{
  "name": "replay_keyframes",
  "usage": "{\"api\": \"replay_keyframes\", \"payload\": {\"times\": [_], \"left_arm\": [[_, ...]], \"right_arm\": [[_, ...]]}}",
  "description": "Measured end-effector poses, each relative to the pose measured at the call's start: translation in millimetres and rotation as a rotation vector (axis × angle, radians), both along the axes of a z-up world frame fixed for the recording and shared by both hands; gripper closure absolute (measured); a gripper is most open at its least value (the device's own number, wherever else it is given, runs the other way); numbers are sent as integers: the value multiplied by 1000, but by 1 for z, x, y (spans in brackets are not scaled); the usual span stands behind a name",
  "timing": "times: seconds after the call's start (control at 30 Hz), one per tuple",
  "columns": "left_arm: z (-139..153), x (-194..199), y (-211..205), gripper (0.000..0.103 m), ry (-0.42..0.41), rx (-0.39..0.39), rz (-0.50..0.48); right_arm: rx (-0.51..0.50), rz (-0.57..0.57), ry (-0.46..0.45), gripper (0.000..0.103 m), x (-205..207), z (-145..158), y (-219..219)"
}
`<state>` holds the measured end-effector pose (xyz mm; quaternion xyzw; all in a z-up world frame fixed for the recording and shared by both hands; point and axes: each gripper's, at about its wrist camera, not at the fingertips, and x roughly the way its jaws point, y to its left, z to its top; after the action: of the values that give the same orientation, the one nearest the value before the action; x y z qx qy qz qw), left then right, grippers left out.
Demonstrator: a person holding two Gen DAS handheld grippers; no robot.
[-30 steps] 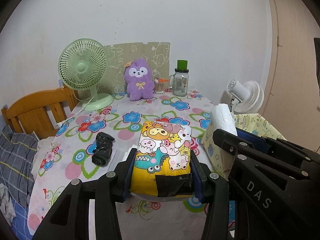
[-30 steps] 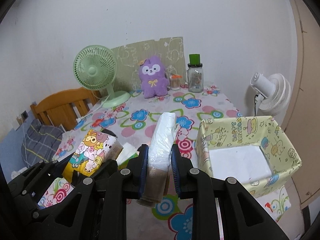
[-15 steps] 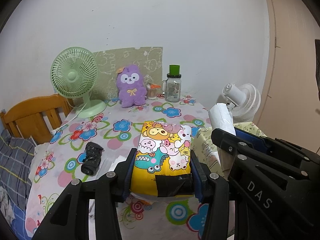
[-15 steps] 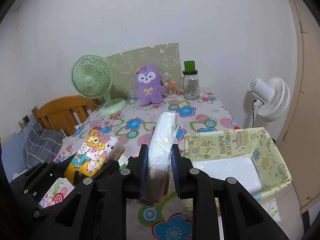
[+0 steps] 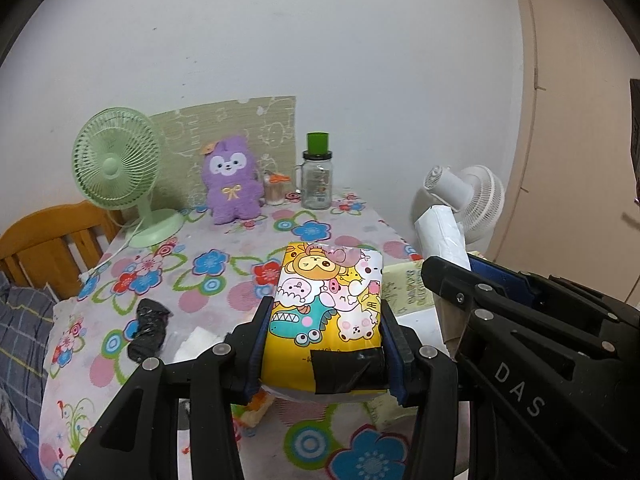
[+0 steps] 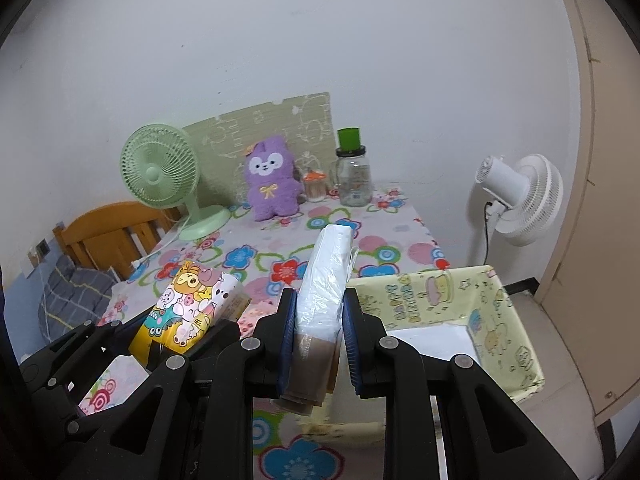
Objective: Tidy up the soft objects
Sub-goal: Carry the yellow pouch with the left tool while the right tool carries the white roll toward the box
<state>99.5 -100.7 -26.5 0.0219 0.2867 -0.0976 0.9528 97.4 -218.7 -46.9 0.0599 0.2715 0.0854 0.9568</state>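
Left claw (image 5: pixel 324 344): closed on yellow cartoon pack (image 5: pixel 328 308), held above the near counter (image 5: pixel 224 272). Right claw (image 6: pixel 318 332): closed on white pack (image 6: pixel 324 276), held upright just left of the yellow box (image 6: pixel 504 320) at the counter's near right edge. Far counter: green fan (image 5: pixel 116 172), purple plush (image 5: pixel 232 184), jar (image 5: pixel 317 176). Near left: black bundle (image 5: pixel 148 334). Right, beyond the counter: white fan (image 6: pixel 520 196).

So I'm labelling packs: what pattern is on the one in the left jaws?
Yellow with cartoon animals on the tissue pack, clearest in the left wrist view.
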Motion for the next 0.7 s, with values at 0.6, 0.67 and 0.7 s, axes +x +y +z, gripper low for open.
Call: {"api": "replay_keyframes", "payload": {"times": [0.6, 0.67, 0.7], "left_arm": [[-8, 19, -50, 53, 18, 14, -113], [-10, 22, -55, 53, 25, 17, -125], [-12, 23, -58, 53, 28, 19, -132]], "right_arm": [[-3, -100, 22, 78, 8, -8, -57], [-1, -109, 29, 78, 10, -11, -62], [0, -114, 34, 78, 12, -13, -65]]}}
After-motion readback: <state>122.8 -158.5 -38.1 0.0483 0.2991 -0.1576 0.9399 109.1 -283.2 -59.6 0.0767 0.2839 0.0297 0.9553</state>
